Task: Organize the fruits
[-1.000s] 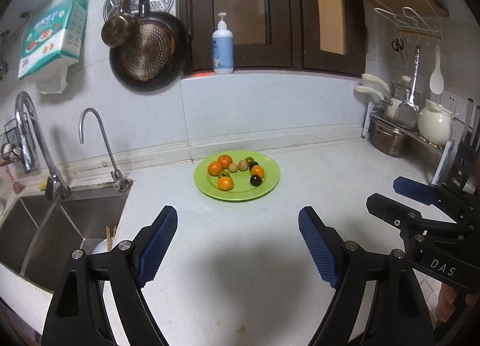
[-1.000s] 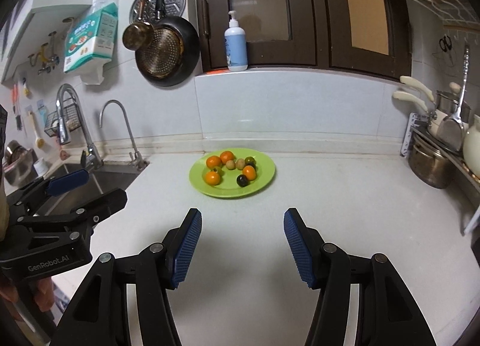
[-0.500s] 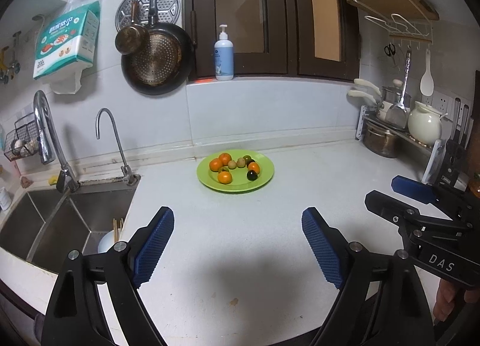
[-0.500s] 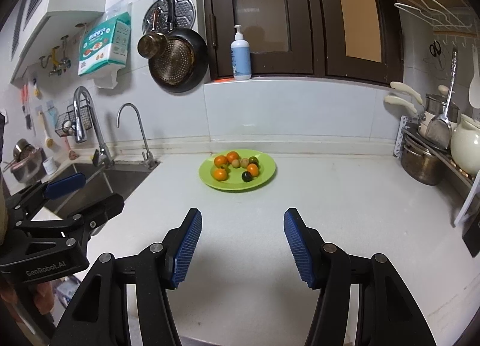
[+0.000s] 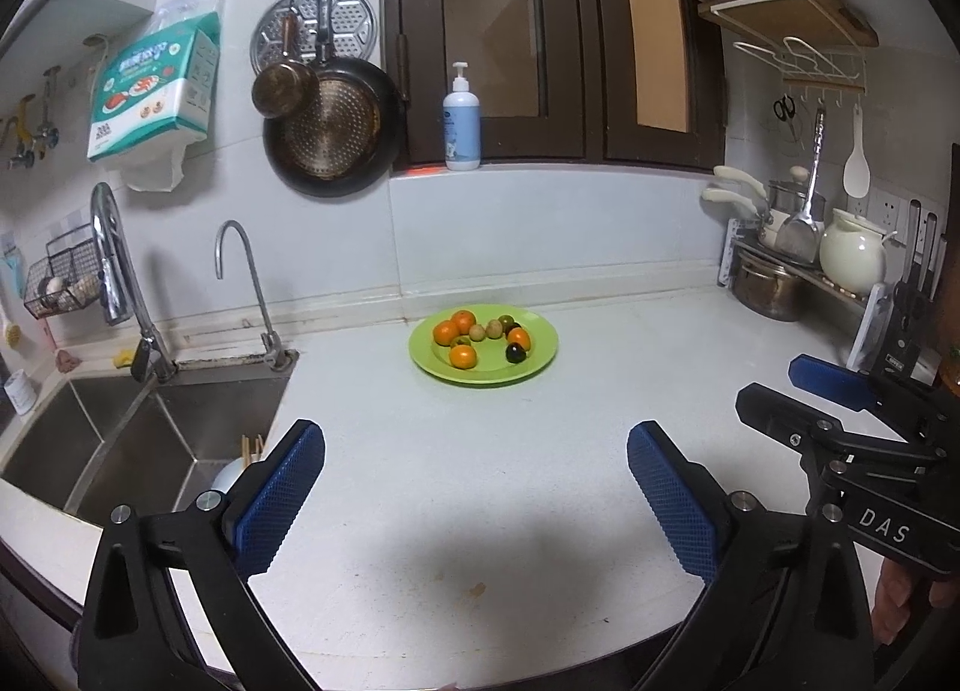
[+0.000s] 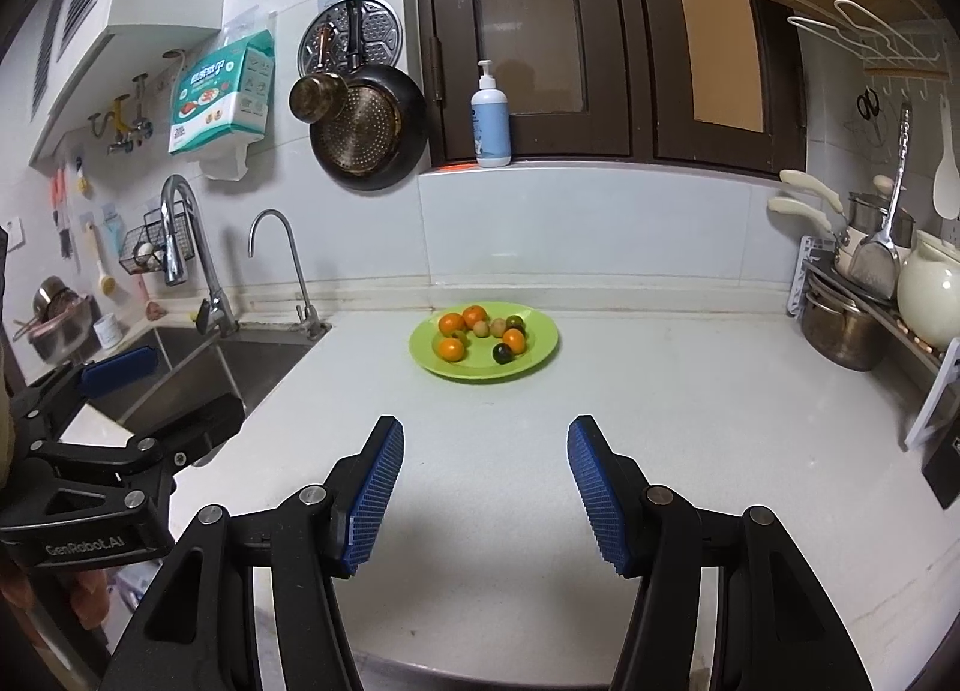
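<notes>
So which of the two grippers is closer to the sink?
Left. The left gripper hangs open beside the sink, one finger just past its corner. The right gripper, also open, sits farther out over the counter, facing the green plate.

Left gripper (image 5: 474,487) and right gripper (image 6: 485,487) gape, empty.

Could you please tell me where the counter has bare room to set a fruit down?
Bare counter lies between the green plate and the pot rack, and from the plate forward to both open grippers. The plate's far half is crowded.
</notes>
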`<state>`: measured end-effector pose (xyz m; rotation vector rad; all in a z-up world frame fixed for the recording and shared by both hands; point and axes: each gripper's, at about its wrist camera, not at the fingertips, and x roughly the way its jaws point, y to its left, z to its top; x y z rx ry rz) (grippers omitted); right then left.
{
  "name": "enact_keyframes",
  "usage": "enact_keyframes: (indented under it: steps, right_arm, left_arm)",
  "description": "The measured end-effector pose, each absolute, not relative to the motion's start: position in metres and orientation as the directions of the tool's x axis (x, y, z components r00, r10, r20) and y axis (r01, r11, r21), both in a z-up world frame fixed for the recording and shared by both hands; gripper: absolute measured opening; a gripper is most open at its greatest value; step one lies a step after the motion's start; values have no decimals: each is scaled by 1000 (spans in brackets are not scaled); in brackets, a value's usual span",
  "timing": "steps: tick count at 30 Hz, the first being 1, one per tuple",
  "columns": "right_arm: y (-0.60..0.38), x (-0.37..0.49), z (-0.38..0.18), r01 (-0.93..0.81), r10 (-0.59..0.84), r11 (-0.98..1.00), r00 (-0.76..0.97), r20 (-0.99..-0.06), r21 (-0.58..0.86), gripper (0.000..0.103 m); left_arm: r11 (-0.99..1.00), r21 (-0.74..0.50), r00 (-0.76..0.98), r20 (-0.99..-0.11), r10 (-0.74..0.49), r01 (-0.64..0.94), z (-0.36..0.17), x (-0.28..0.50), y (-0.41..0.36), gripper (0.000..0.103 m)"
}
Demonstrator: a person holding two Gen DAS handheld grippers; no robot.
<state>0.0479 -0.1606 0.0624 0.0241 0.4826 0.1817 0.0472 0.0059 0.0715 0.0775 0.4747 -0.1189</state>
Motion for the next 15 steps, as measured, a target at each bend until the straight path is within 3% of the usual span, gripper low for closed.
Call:
enact_keyframes:
  steps: [15]
  right_arm:
    - [-160,44,58,-169,182,983,867,-464,69,58]
  left_arm:
    - [993,59,883,-466,-60,99,70,45,9,103]
